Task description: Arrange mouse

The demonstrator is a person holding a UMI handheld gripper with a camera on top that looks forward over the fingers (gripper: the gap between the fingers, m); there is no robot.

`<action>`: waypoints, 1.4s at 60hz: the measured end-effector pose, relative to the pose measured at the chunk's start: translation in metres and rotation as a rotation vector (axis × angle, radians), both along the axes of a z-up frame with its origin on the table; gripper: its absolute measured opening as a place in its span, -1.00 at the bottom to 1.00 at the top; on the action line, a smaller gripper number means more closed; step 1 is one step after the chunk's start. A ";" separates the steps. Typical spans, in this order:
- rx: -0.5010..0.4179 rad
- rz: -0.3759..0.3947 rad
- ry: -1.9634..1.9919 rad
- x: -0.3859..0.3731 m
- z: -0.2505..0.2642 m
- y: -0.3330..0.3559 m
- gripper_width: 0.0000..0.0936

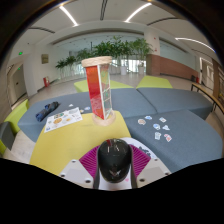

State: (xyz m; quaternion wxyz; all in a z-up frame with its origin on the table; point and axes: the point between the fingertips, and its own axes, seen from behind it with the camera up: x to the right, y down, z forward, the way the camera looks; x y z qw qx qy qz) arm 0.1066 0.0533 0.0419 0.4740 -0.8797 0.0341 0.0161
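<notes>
A black computer mouse [114,160] sits between my two fingers, its sides against the magenta pads [91,159]. My gripper [114,166] is shut on the mouse and holds it above the yellow part of the surface [70,145]. The lower end of the mouse is hidden by the gripper body.
A tall red and white box [98,88] stands upright beyond the fingers. Papers [63,118] lie to the left of it, a dark object [46,111] further left. Several small white cards [156,127] lie on the grey surface [150,105] to the right. Green plants [105,50] stand far behind.
</notes>
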 end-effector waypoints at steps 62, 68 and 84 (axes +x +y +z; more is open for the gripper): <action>-0.022 0.099 -0.090 -0.092 0.071 -0.162 0.80; -0.012 0.122 -0.076 -0.121 0.075 -0.191 0.79; -0.004 0.144 -0.080 -0.140 0.061 -0.208 0.79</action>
